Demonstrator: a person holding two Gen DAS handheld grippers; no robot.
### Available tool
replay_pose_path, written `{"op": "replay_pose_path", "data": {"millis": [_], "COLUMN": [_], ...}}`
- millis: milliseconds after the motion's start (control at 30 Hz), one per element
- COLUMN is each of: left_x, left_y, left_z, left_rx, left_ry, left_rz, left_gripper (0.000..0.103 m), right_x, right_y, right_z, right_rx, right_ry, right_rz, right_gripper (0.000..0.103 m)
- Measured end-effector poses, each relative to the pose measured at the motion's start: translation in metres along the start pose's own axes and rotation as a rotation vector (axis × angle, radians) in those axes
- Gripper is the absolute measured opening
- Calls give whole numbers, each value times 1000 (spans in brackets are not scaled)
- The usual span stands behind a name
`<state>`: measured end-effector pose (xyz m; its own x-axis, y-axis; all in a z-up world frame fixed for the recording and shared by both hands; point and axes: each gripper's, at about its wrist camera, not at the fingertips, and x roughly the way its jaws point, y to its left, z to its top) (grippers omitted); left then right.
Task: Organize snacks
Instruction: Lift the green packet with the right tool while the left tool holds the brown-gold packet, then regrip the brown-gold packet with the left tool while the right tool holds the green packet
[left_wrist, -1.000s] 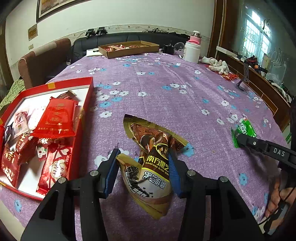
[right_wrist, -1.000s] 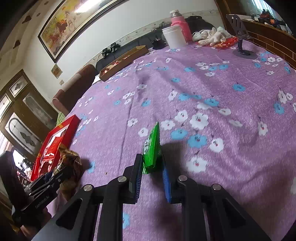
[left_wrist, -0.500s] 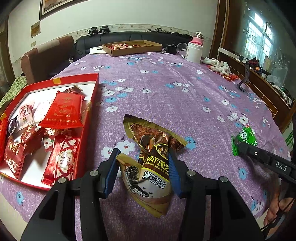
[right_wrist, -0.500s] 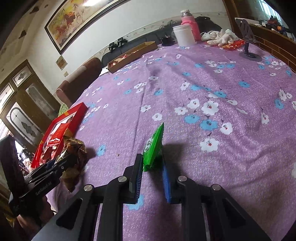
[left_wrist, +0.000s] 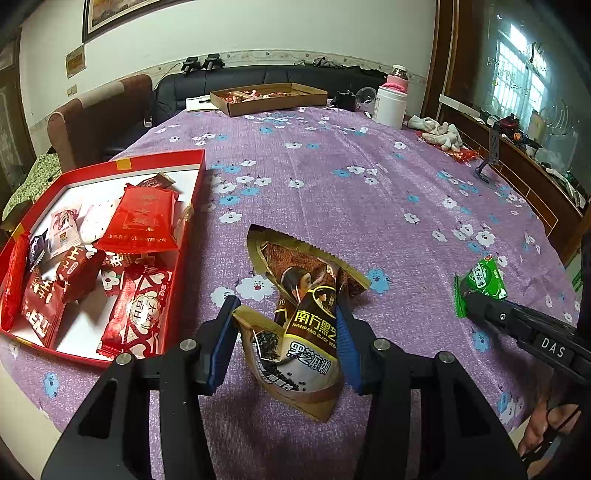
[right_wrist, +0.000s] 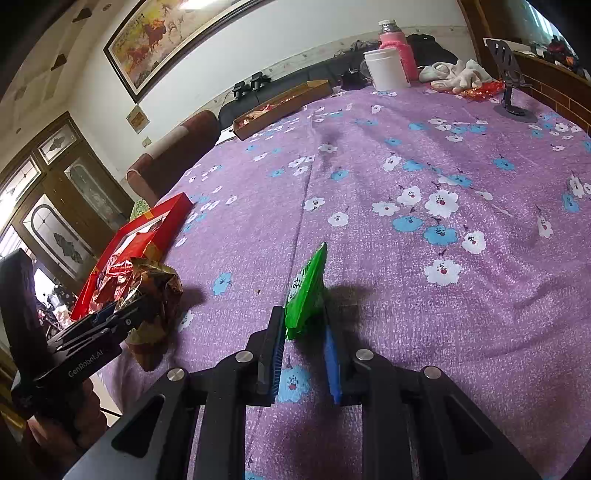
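The red box (left_wrist: 192, 206), left of the left tool (left_wrist: 286, 350), is already holding several red packets. That tool is clamping a brown sachet (left_wrist: 306, 332); the right tool (right_wrist: 304, 343) is pinching a green packet (right_wrist: 306, 291). Both are hanging above the worktop (left_wrist: 332, 177), still unboxed. Only the left view is showing the box's contents.

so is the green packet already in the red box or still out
Still out. The green packet is pinched in the right gripper above the purple tablecloth, well apart from the red box.
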<state>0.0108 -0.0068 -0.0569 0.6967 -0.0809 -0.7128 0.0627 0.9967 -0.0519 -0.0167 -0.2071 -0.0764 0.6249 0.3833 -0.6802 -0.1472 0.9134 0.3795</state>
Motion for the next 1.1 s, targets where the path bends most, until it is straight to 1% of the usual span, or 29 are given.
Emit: {"op": "replay_pose_path", "data": {"millis": [300,367,433,533,633,733,767,800,867,900,1000,1033,1067,1100], "left_x": [-14,-16,-17,-15,-12,-8,-7,-5,-1,2,2,1,1,0], "left_y": [-6,-7,-7,-5,3,2,3,5,7,9,16,18,20,22], "left_z": [3,3,3,3,6,6,7,8,9,9,8,7,7,8], "left_rx": [18,21,23,15,-16,24,24,18,19,20,12,13,19,23], "left_ry": [-23,-30,-34,-31,-19,-10,-7,-3,18,32,36,37,42,46], "left_rz": [-8,-11,-10,-5,-35,-15,-15,-31,-50,-56,-74,-81,-89,-91], "left_gripper": [46,43,43,43,43,51,52,52,58,59,59,59,59,59], "right_x": [-4,-4,-4,-4,-4,-4,-4,-4,-3,-3,-4,-6,-9,-13], "right_y": [1,0,1,0,0,2,2,3,4,4,2,2,3,3], "right_z": [-5,-5,-5,-6,-7,-7,-7,-7,-7,-6,-3,-2,-1,0], "right_rx": [-12,-9,-11,-17,-18,-23,-25,-29,-37,-39,-38,-46,-61,-77], "right_ry": [-3,-4,-4,-7,-10,-10,-10,-9,-6,-4,5,3,-6,-21], "right_rz": [10,10,9,3,4,1,0,-1,0,3,37,29,5,-17], "right_gripper": [20,20,20,20,20,20,20,21,22,22,35,46,59,65]}}
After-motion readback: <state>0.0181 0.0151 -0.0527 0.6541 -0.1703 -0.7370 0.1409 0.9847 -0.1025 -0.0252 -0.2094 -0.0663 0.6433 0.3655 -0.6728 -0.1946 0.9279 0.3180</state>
